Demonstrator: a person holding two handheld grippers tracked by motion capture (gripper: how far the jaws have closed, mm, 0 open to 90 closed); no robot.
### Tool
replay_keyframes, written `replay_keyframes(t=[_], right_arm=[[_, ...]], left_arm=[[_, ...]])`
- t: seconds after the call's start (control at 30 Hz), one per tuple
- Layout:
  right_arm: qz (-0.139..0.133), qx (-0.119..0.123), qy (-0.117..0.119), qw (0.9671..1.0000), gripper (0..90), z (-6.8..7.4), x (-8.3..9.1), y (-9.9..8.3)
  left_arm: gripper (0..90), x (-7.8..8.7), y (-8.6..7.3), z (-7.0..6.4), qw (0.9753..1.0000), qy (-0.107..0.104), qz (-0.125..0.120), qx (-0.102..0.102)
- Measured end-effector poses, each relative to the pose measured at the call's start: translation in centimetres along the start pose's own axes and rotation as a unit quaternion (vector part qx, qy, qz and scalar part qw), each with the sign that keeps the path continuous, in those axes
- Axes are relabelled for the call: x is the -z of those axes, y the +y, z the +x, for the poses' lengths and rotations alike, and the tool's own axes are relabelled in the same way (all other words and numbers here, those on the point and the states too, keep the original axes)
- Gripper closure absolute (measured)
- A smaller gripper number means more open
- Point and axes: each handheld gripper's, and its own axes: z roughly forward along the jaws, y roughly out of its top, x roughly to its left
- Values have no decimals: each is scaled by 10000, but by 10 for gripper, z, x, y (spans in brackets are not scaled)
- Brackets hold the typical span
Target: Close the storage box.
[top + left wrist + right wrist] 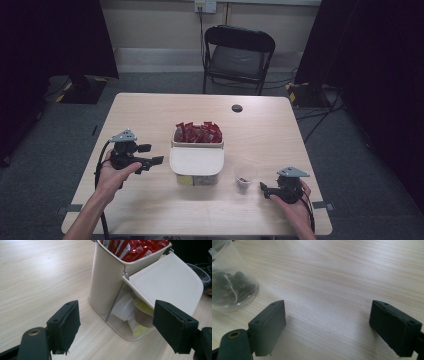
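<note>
Both grippers hover with jaws spread and empty: the left gripper (150,154) faces the cream container (107,280) of red sachets (198,133) at mid-table, its hinged lid (165,285) partly hiding small cups below, the right gripper (264,188) beside a clear cup (229,282) of indistinct dark contents.

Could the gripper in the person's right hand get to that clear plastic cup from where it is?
Probably yes. The right gripper is open, beside the clear plastic cup, with bare table between them. The cup stands apart from the cream container.
</note>
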Motion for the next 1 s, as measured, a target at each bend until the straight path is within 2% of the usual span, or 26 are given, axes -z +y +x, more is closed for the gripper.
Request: replay_keyframes(t=[0.17,0.27,0.53,0.6,0.8,0.87,0.93,1.0], right_arm=[[-1,4,0,10000,134,0,0,0],[0,-1,0,10000,134,0,0,0],[0,1,-1,10000,134,0,0,0],[-1,4,-1,10000,134,0,0,0],[-1,5,0,10000,134,0,0,0],[1,-2,-1,10000,134,0,0,0],[-1,4,0,10000,134,0,0,0],[2,-3,0,10000,134,0,0,0]], left_arm=[[207,-1,2,-3,10000,-57,-74,-2],[201,1,2,-3,10000,-8,-30,-32],[170,11,-7,7,9996,271,-22,112],[170,15,-14,12,9989,415,51,200],[168,22,-28,22,9981,518,134,301],[168,24,-39,27,9962,733,325,329],[168,24,-43,29,9955,805,387,324],[168,24,-57,33,9927,989,528,445]])
